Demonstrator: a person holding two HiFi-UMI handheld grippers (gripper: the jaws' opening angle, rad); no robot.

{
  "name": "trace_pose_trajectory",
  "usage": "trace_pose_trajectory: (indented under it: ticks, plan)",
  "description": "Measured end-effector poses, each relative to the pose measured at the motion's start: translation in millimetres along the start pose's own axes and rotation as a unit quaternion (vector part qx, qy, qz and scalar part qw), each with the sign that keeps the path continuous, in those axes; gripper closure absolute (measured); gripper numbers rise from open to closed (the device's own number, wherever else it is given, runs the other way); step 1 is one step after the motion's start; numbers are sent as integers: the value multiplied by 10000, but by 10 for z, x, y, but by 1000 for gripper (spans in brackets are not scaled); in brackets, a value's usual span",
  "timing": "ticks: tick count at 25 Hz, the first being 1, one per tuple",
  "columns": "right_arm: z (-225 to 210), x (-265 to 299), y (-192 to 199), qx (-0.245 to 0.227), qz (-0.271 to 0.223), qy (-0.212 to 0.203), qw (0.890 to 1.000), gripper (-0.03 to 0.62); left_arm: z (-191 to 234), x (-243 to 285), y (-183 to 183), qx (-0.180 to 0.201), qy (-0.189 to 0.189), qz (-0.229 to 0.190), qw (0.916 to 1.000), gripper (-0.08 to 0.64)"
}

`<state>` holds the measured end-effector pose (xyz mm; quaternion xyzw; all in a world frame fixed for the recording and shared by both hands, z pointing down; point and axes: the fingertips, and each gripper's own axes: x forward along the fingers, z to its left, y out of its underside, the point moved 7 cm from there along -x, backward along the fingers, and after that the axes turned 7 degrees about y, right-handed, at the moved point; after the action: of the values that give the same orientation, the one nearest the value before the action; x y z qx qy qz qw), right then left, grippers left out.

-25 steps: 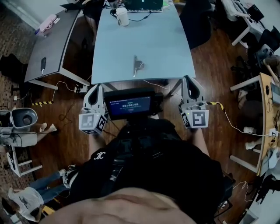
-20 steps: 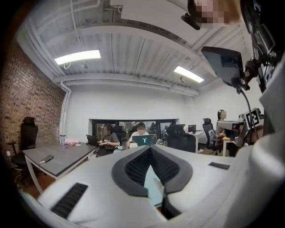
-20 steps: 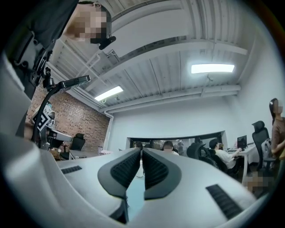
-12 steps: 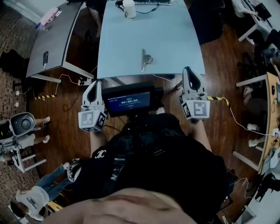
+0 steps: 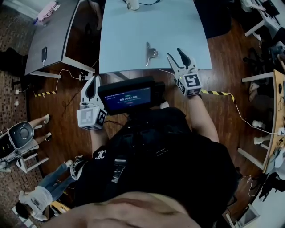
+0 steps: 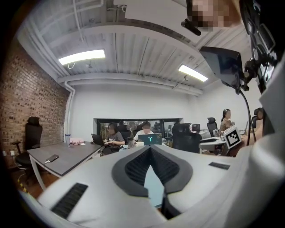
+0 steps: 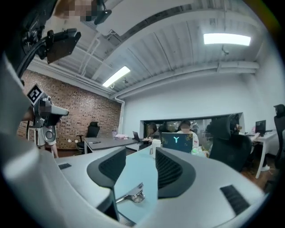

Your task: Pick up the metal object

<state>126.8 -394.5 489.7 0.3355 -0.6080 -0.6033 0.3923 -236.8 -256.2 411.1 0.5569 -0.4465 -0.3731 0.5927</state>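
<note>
The metal object (image 5: 150,53), a small shiny clamp-like piece, lies near the front edge of the pale blue table (image 5: 133,31). My right gripper (image 5: 175,54) reaches over that edge just right of the object, not touching it. Its jaws are opening, with nothing between them. In the right gripper view the metal object (image 7: 131,195) shows low down through the gap of the right gripper (image 7: 140,156), on the table ahead. My left gripper (image 5: 92,83) hangs below the table's front edge, off to the left, jaws together. The left gripper (image 6: 150,151) holds nothing.
A grey desk (image 5: 53,35) with a phone (image 5: 43,53) stands at the left. A white mug (image 5: 132,4) sits at the table's far end, by a laptop (image 7: 177,142) where people sit. A screen (image 5: 127,93) hangs in front of my chest. Cables cross the wooden floor (image 5: 231,67).
My right gripper has moved forward from beside the screen to the table's front edge, and its jaws have spread apart. The left gripper has stayed low by the screen.
</note>
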Motion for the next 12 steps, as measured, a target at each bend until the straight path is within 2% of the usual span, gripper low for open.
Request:
trace_pose_trajectory:
  ticks: [3,6,12]
  plan:
    - [76,303,396,31,546,-184,9983,337,-5,13,-78,52,16,-78,10000,552]
    - [197,583,786,-78,946,-311,9950,305,-57,49,-199,352,125,-101,9993,552]
    - [232,913,1393,238,1660,-149,9857,285,-177,72,-384,682,109,-292,9972,552]
